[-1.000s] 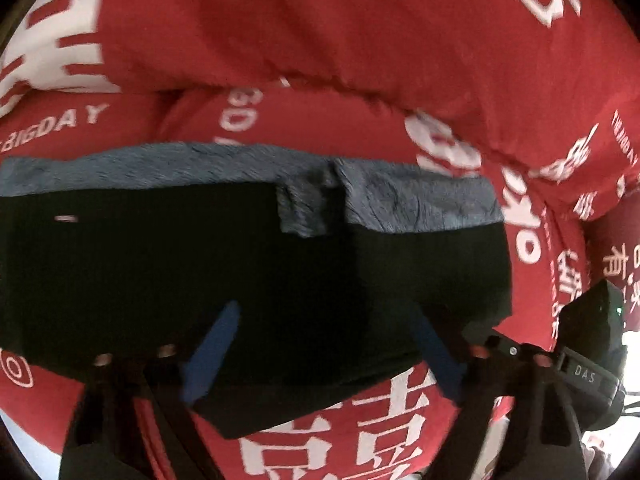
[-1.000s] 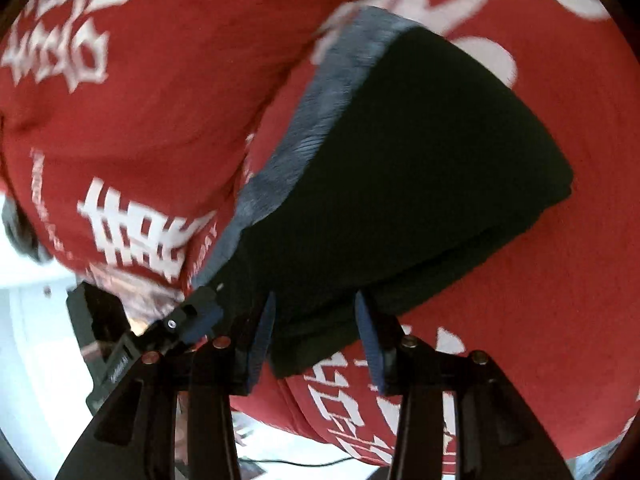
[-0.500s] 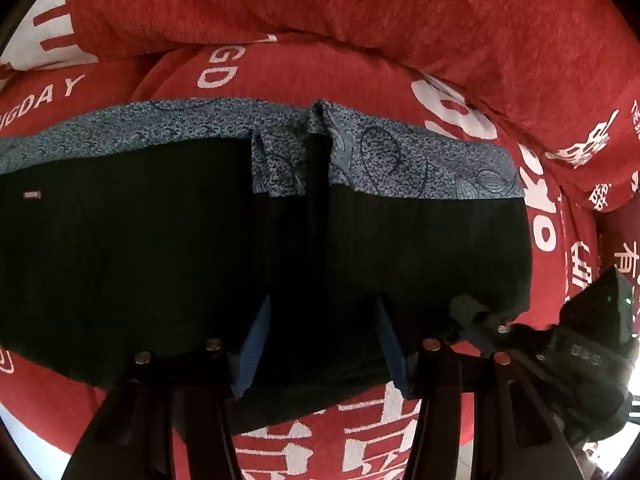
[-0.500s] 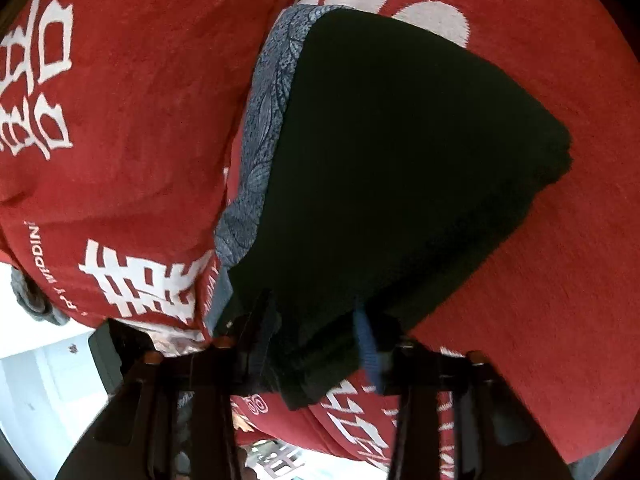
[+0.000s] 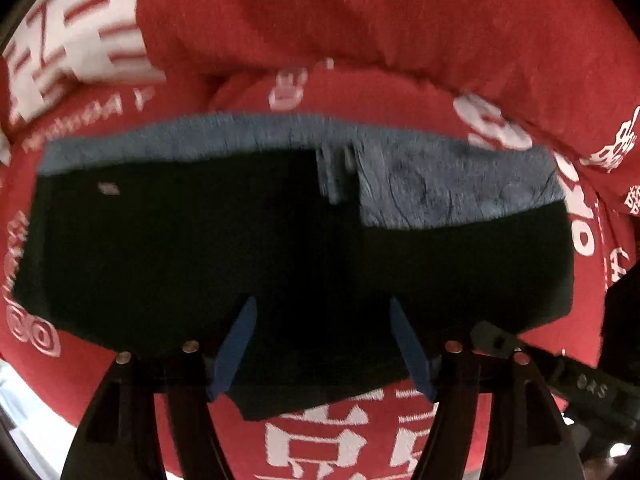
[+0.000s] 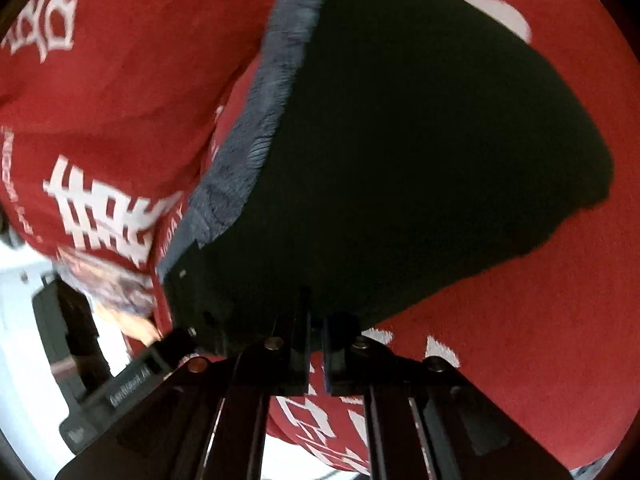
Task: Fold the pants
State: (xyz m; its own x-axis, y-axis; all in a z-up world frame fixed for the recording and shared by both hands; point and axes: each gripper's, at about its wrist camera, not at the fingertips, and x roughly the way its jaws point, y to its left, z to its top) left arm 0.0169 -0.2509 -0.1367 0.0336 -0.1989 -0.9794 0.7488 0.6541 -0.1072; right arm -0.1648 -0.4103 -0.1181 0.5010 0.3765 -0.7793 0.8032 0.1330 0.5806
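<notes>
At the near hem, right tongs (image 6: 316, 354) now pinched shut on the black pants (image 6: 420, 152), having closed from a half-spread a second before. Alongside, left tongs (image 5: 322, 344) were parting again over the same hem, gripping nothing. Beyond, pants lay flat on the red bedspread (image 5: 360, 20), grey waistband (image 5: 440, 184) farthest. Probably ready to lift one corner only.

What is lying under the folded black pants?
The black pants lie on a red bedcover with white lettering, which shows on every side of them. What the pants cover, and anything between their folded layers, cannot be seen.
</notes>
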